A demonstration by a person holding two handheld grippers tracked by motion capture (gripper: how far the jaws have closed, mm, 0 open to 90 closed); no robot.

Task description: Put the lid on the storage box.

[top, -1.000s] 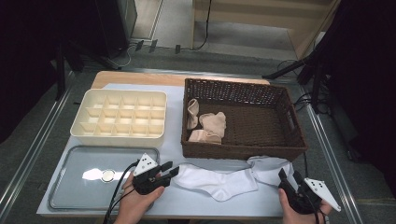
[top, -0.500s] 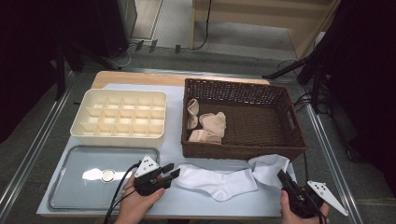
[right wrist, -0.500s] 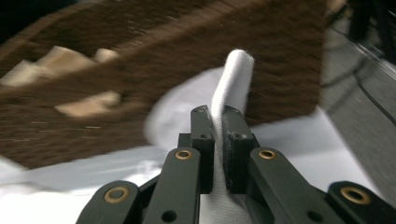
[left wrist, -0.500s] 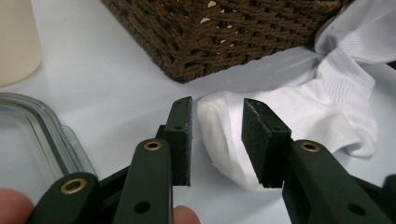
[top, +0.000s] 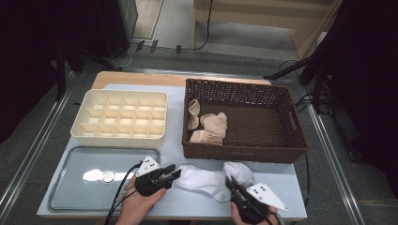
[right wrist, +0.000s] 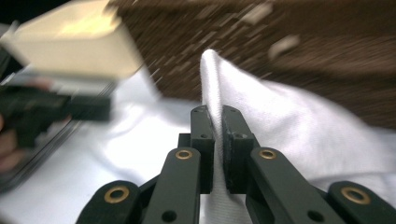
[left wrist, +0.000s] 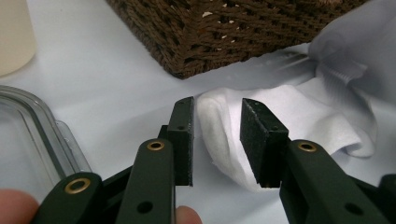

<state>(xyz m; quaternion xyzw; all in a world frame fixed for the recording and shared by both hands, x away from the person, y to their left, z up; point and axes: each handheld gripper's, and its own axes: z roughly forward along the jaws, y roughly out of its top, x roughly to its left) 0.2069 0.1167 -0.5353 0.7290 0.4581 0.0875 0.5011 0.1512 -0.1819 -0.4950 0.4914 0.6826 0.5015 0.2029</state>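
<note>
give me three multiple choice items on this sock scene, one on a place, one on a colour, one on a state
1. Where does the white sock lie?
A. in the basket
B. on the table in front of the basket
C. in the tray

2. What colour are the socks in the basket?
A. beige
B. black
C. blue

3. How do the right tongs stand?
A. wide open, off the sock
B. shut on the sock
C. shut on the basket rim

Key: 1 B, the high view shows the sock on the table between the two hands, just before the basket wall. 2 A, the beige socks lie at the basket's left end. 3 B, the right gripper view shows white cloth pinched between the two jaws, while the left tongs stand open around the sock's other end.
</note>
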